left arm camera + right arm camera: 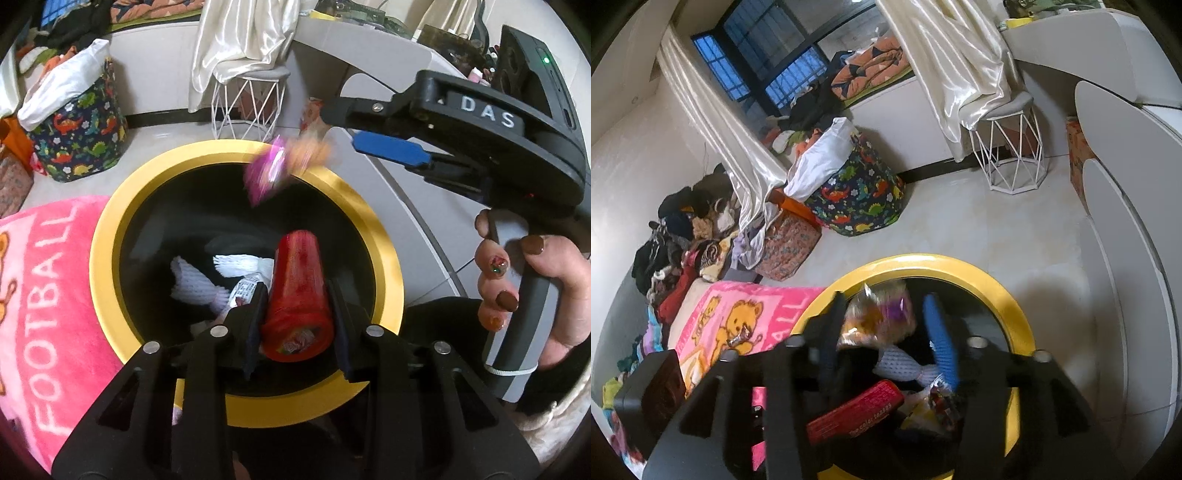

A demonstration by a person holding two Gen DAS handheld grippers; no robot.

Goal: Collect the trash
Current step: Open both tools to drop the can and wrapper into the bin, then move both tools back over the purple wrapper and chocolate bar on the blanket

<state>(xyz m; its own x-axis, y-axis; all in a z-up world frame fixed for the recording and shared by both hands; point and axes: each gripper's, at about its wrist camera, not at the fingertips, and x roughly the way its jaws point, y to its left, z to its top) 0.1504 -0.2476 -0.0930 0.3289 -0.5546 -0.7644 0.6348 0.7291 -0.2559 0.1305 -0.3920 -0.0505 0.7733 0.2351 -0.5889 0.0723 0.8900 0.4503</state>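
Left tool clamping red tube over yellow-rimmed bin; right tool open; pink blanket beside.

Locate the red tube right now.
Left wrist view, centre: red tube sits between the left gripper fingers, above the yellow-rimmed bin.

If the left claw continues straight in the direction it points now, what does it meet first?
Probably the white foam netting at the bottom of the yellow-rimmed bin. The left claw points down into the bin with a red tube between its fingers; depth is unclear.
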